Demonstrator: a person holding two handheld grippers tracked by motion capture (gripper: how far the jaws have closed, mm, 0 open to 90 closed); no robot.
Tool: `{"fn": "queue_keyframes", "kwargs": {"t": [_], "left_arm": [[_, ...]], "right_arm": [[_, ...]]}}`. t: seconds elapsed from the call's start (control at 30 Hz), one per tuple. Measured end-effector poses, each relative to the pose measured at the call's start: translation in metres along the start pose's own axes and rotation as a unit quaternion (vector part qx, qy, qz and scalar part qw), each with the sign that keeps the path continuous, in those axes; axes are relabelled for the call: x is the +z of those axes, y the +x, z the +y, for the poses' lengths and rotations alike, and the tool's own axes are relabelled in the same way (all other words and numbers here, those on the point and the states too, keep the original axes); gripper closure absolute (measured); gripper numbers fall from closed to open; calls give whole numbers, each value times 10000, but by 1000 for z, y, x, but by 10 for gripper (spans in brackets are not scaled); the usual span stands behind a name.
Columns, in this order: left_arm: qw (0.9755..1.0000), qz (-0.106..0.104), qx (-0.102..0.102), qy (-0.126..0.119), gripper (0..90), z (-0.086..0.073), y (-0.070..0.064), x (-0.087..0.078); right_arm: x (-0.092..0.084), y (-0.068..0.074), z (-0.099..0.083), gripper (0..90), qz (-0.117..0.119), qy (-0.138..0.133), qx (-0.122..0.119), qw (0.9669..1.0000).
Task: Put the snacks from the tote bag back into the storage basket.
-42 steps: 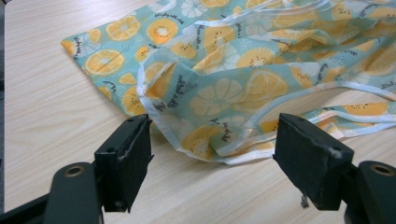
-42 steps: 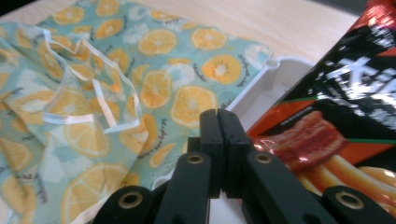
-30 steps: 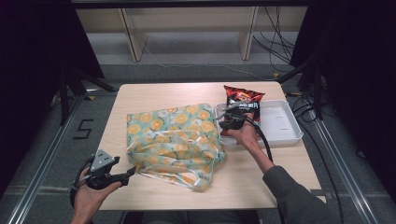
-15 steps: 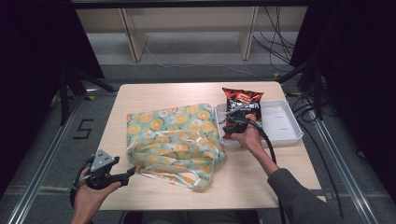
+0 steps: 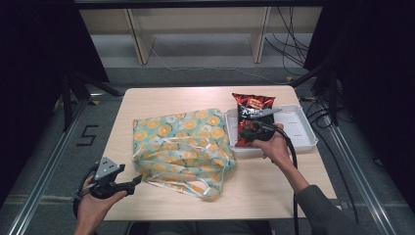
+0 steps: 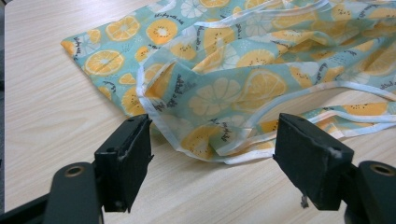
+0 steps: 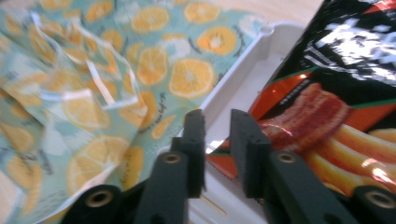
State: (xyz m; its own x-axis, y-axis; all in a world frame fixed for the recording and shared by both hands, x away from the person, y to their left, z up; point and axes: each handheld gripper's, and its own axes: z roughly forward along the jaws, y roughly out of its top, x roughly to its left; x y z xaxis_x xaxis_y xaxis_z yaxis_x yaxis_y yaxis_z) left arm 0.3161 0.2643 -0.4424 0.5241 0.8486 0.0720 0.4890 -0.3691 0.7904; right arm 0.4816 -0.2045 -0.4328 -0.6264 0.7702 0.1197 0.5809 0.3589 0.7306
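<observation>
- The right gripper point(image 5: 246, 133) is seen at the near left corner of the white tray point(image 5: 303, 128), over the lower edge of the red snack bag point(image 5: 252, 115); its jaws have just been opening and now stand narrowly apart, with a thin gap between the pads and nothing pressed in them.
- In the right gripper view, the right gripper point(image 7: 218, 135) is placed just above the bag's bottom edge, the bag's corner point(image 7: 233, 156) lying below the jaws.
- The snack bag is found lying in the tray's left half, its top leaning over the far rim.
- The tray is set on the right side of the tabletop point(image 5: 161, 100), touching the orange-print bag point(image 5: 183, 147), which is spread flat in the middle.
- The left gripper point(image 5: 132, 182) is held at the near left edge of the tabletop, its jaws wide apart and empty, pointed at the orange-print bag's near hem point(image 6: 205, 154), just short of it.
</observation>
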Motion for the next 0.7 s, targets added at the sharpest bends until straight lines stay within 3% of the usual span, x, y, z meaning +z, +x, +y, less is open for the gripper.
{"fn": "queue_keyframes", "kwargs": {"t": [0.07, 0.1, 0.17, 0.2, 0.23, 0.3, 0.43, 0.67, 0.7], "left_arm": [[10000, -3, -1, -15, 266, 0, 0, 0], [10000, -2, 9, -10, 266, 0, 0, 0], [10000, -7, 11, -16, 266, 0, 0, 0], [10000, -6, -53, -40, 266, 0, -1, 0], [9998, -29, -159, -117, 266, -1, -2, 1], [9997, -28, -187, -126, 266, -1, -2, 1], [9997, -69, -181, -156, 266, -1, -1, 1], [9996, -67, -201, -166, 266, -1, -2, 1], [9991, -67, -327, -247, 266, -2, -4, 2]], "right_arm": [[-6, 0, -5, 651, 103, -216, 241, 9994], [-11, -2, -6, 623, 129, -110, 223, 9996], [-17, -5, -11, 561, 189, -268, 250, 9991], [-20, -3, -13, 531, 202, -273, 432, 9985], [-23, -6, -15, 514, 203, -326, 324, 9987], [-28, -6, -20, 479, 150, -363, 451, 9982], [-40, -10, -30, 433, 158, -404, 459, 9980], [-53, -5, -48, 408, 189, -488, 493, 9974], [-55, -3, -51, 404, 131, -446, 509, 9976]]}}
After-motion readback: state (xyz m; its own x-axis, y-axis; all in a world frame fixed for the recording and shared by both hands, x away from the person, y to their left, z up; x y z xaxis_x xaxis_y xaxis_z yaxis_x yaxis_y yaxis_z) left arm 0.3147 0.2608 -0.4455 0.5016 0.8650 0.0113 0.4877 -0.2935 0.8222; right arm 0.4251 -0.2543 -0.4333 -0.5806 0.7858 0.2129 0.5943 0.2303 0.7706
